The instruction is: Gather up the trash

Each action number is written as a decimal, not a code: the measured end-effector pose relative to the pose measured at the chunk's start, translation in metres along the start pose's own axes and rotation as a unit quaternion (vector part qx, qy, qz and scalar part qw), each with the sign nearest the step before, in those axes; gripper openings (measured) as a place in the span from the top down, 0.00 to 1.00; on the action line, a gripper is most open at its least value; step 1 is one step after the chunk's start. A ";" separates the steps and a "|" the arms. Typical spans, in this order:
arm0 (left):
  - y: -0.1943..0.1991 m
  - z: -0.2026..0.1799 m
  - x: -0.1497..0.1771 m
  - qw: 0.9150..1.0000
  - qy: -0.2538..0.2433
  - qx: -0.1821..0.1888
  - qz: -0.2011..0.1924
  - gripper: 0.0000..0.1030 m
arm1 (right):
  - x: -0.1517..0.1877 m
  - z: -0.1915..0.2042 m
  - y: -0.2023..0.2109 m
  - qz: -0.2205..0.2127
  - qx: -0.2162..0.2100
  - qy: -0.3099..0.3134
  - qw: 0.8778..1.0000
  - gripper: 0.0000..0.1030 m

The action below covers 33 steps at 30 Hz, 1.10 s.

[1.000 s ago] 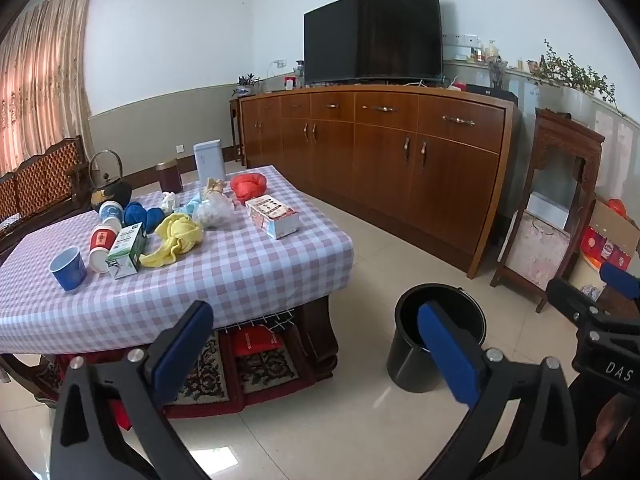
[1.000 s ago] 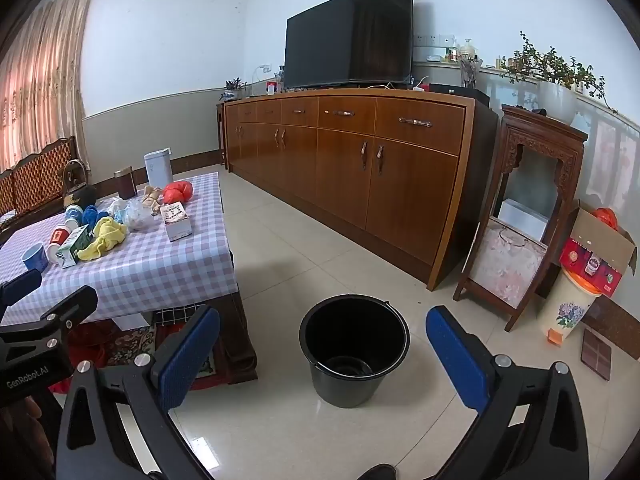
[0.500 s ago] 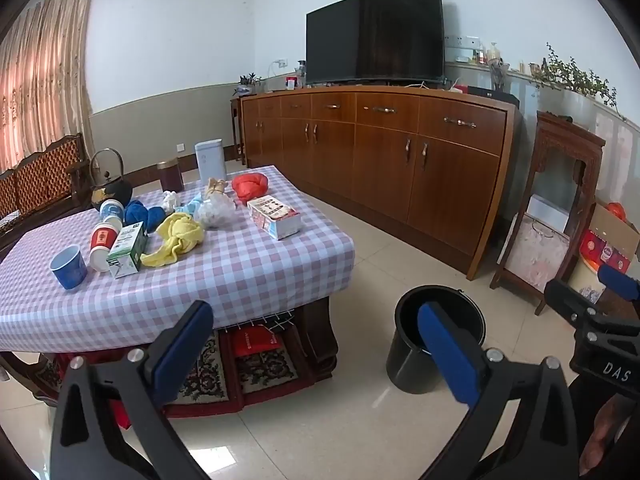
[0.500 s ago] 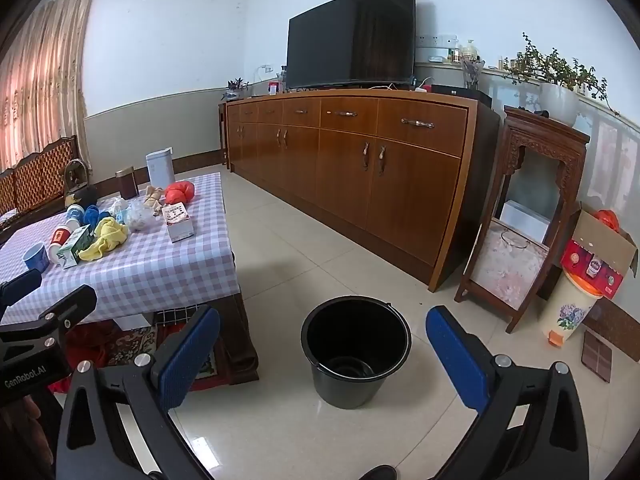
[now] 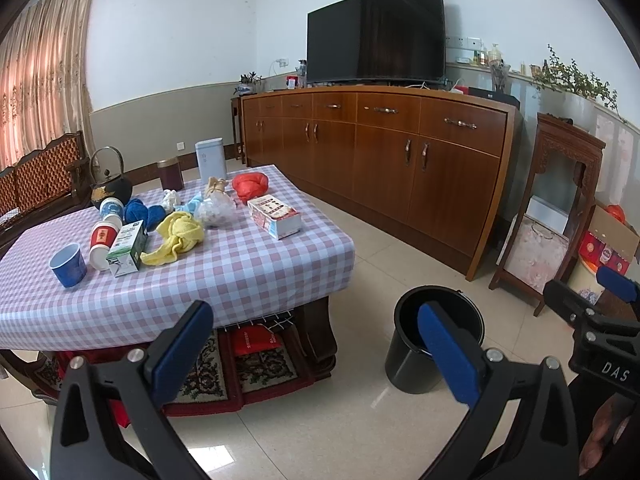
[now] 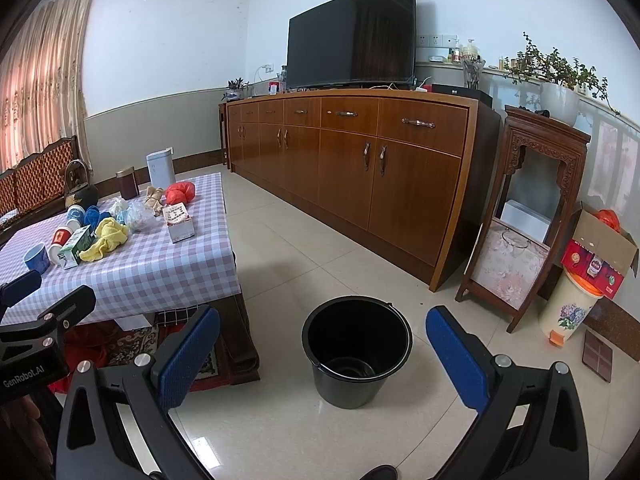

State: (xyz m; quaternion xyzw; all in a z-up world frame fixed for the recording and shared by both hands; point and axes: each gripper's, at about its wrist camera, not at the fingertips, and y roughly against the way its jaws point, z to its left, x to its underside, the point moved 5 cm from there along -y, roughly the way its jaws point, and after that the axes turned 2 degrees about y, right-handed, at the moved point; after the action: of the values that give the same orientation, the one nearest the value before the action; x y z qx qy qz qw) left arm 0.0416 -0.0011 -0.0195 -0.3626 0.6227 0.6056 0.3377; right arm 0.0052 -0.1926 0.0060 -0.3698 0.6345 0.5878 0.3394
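Our fingers gape wide and empty on both the left gripper [image 5: 316, 344] and right gripper [image 6: 324, 356]; the bucket [image 6: 357, 350] on the floor looks empty; the trash [image 5: 216, 210] sits uncollected on the table [image 5: 248, 276], so we judge everything remains.

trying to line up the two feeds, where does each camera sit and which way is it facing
Left wrist: on the left gripper, jaws open, facing the checked table and its clutter; the right gripper shows at the right edge.
Right wrist: on the right gripper, jaws open, facing the black bucket on the floor; the left gripper shows at the left edge.
Shared: table, bucket, wooden sideboard, TV.
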 end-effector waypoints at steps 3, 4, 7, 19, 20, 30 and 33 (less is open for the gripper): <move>0.000 0.000 0.000 1.000 0.001 0.000 0.001 0.00 | 0.000 0.000 0.000 0.000 0.000 0.001 1.000 0.00; -0.001 0.003 0.002 1.000 0.003 0.000 0.000 0.00 | 0.000 0.000 -0.001 0.000 0.001 0.001 1.000 0.00; -0.001 0.004 0.002 1.000 0.005 0.000 -0.001 0.00 | 0.000 0.000 -0.001 0.001 0.001 0.000 1.000 0.00; -0.001 0.004 0.004 1.000 0.008 0.000 0.002 0.00 | 0.004 0.002 -0.001 0.005 0.000 0.000 1.000 0.00; -0.002 0.005 0.004 1.000 0.009 0.000 0.002 0.00 | 0.005 0.002 -0.002 0.005 0.000 0.000 1.000 0.00; -0.002 0.005 0.006 1.000 0.010 0.000 0.002 0.00 | 0.006 0.004 -0.001 0.006 -0.001 -0.001 1.000 0.00; -0.002 0.006 0.006 1.000 0.011 0.001 0.002 0.00 | 0.006 0.003 -0.002 0.006 -0.001 0.000 1.000 0.00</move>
State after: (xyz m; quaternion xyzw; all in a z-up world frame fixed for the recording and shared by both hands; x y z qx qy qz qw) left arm 0.0398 0.0042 -0.0256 -0.3675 0.6277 0.6014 0.3306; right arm 0.0039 -0.1897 -0.0001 -0.3664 0.6360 0.5902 0.3360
